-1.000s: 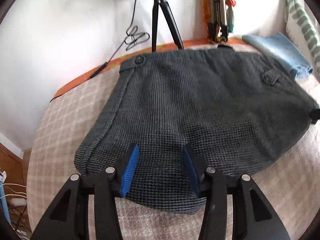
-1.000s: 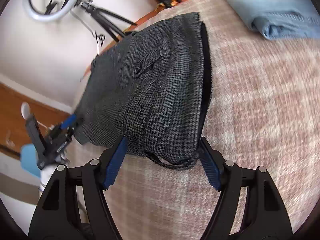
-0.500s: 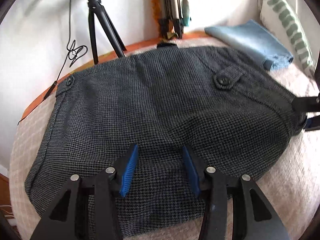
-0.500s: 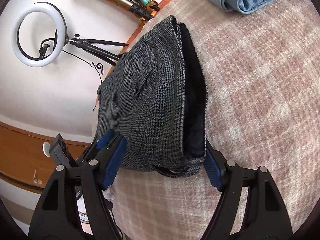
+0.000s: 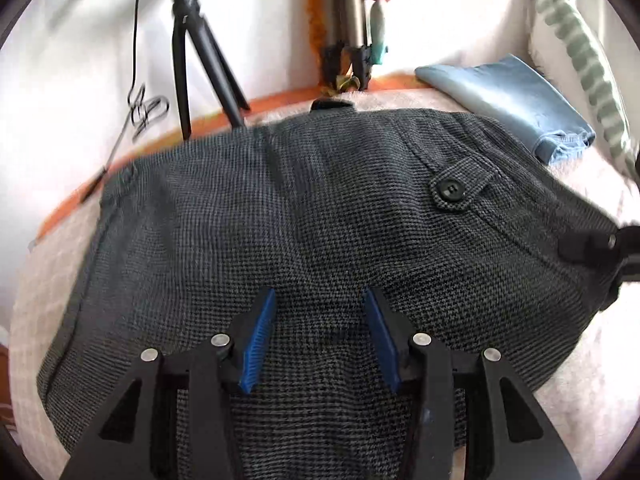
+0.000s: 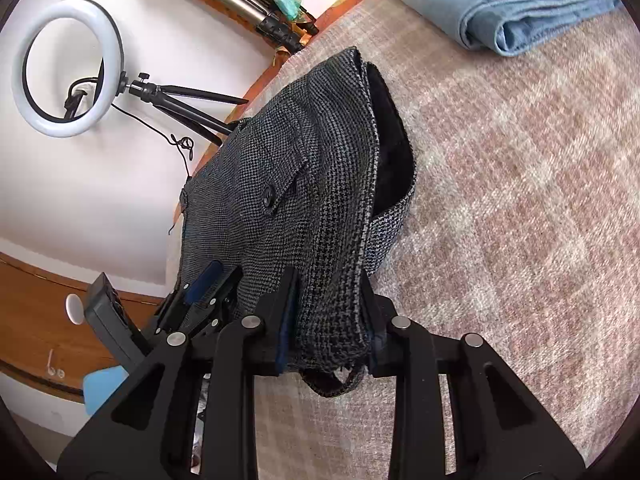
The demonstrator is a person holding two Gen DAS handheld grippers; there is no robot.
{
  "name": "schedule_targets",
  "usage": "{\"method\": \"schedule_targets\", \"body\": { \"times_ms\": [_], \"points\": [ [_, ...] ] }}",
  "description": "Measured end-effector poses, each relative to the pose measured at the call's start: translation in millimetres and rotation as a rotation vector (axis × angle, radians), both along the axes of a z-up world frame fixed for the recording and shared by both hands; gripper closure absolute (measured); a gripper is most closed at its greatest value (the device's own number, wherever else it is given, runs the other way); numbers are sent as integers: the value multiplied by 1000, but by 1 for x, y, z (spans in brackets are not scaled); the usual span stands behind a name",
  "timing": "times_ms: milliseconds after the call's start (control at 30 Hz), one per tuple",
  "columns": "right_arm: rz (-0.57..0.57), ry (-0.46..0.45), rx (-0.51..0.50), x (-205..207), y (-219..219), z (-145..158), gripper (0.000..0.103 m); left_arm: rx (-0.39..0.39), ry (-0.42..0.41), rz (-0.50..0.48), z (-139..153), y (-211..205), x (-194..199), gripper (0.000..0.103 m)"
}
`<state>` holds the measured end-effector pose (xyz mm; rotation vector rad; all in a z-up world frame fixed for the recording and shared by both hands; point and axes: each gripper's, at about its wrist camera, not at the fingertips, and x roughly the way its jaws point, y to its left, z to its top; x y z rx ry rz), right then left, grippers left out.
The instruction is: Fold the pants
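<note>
Right gripper (image 6: 326, 320) pinches the waistband corner of the grey houndstooth pants (image 6: 288, 208), cloth bunched between its fingers. Left gripper (image 5: 318, 334) hangs over the fabric, fingers spread, gripping nothing. Ahead of both, the pants lie across the plaid blanket (image 6: 520, 200); further on, folded blue jeans (image 5: 512, 100), a ring light (image 6: 68, 68).
</note>
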<state>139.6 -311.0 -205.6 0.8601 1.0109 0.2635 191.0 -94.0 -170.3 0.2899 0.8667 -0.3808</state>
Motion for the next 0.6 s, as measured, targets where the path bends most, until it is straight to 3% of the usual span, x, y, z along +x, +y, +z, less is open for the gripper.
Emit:
{"method": "schedule_targets", "body": {
  "times_ms": [133, 300, 467, 600],
  "points": [
    [-5, -10, -34, 2, 3, 11, 77, -29, 16, 17, 12, 12, -1, 59],
    [-3, -44, -70, 2, 9, 34, 81, -19, -49, 47, 26, 39, -22, 59],
    [14, -93, -133, 4, 29, 64, 83, -34, 22, 51, 1, 54, -23, 59],
    [37, -129, -186, 6, 45, 85, 84, -106, 61, 66, 10, 66, -16, 59]
  ]
}}
